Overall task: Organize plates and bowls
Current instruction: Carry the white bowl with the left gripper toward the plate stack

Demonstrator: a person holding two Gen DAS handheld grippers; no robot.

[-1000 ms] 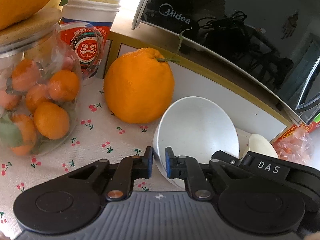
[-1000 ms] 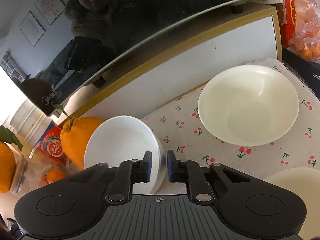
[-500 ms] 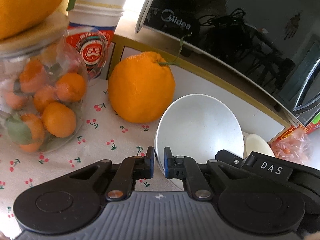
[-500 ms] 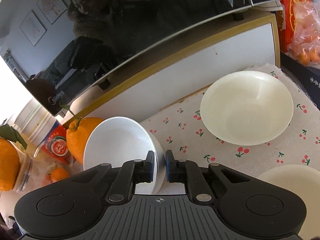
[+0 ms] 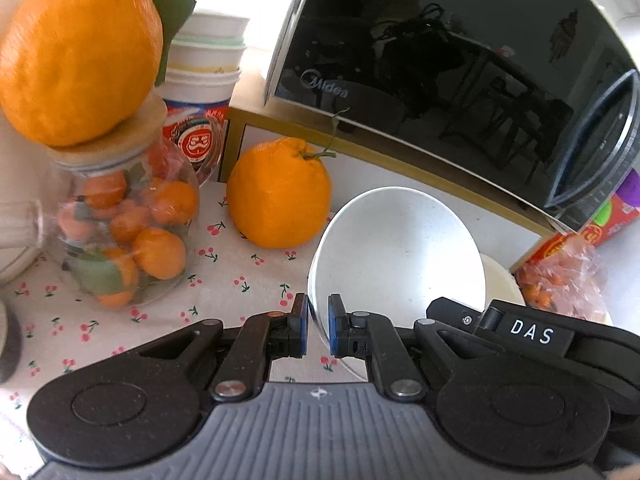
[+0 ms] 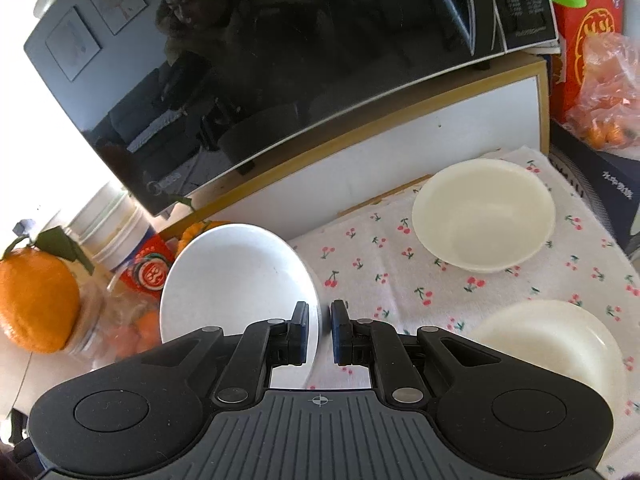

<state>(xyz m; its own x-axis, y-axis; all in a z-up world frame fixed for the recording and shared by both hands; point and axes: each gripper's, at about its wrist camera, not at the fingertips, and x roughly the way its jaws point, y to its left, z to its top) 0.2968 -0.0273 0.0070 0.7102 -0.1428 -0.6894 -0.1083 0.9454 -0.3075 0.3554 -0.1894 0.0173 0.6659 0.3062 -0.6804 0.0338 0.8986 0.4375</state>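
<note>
A white bowl (image 5: pixel 396 256) is held up off the cherry-print cloth between both grippers. My left gripper (image 5: pixel 318 330) is shut on its left rim. My right gripper (image 6: pixel 319 332) is shut on its right rim; the bowl also shows in the right wrist view (image 6: pixel 236 280). A cream bowl (image 6: pixel 484 214) sits upright on the cloth at the far right. A second cream dish (image 6: pixel 560 344) lies at the near right, partly hidden by the gripper body. The right gripper's body marked DAS (image 5: pixel 532 332) shows in the left wrist view.
A black microwave (image 6: pixel 300 60) stands on a white, gold-edged shelf (image 6: pixel 400 152) behind. A large orange (image 5: pixel 280 194), a glass jar of small oranges (image 5: pixel 128 232) with an orange on its lid, stacked cups (image 5: pixel 200 80) and a bag of oranges (image 6: pixel 600 92) stand around.
Both grippers have risen with the white bowl and pulled back from the shelf. The bowl is now clear of the cloth, and more of the table shows.
</note>
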